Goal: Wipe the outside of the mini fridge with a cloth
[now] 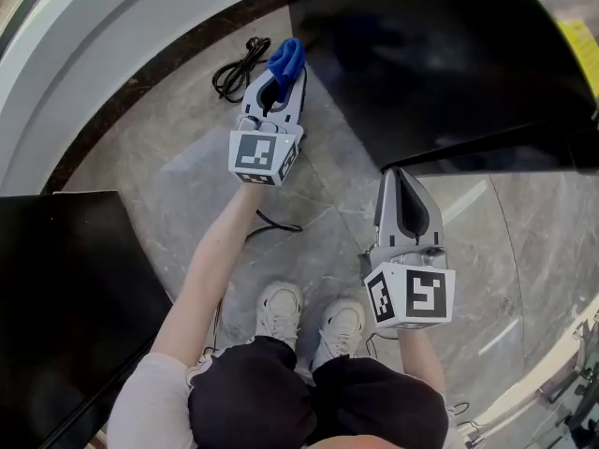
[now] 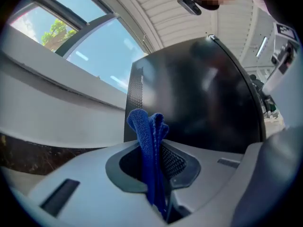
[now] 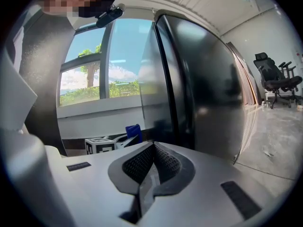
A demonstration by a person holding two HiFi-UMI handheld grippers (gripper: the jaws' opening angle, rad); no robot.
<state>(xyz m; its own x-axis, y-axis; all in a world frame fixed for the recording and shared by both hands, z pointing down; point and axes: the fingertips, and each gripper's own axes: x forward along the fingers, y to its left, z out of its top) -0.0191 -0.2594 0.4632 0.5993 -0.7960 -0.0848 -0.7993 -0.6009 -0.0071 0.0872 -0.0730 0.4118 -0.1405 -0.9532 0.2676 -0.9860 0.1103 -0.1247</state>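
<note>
The black glossy mini fridge (image 1: 440,54) fills the upper right of the head view, and its dark side (image 2: 199,98) faces the left gripper view. My left gripper (image 1: 281,71) is shut on a folded blue cloth (image 1: 286,59) that sticks up between its jaws (image 2: 149,141), close to the fridge's left side near the corner. My right gripper (image 1: 401,178) is shut with nothing in it, its tip just below the fridge's front edge. In the right gripper view the fridge (image 3: 203,79) stands right ahead, and the left gripper with the cloth (image 3: 133,130) shows beyond.
A black power cable (image 1: 239,68) lies coiled on the grey marble floor left of the fridge. A black cabinet (image 1: 65,297) stands at the lower left. A curved white wall base (image 1: 112,36) runs behind. My white shoes (image 1: 309,316) are on the floor below the grippers.
</note>
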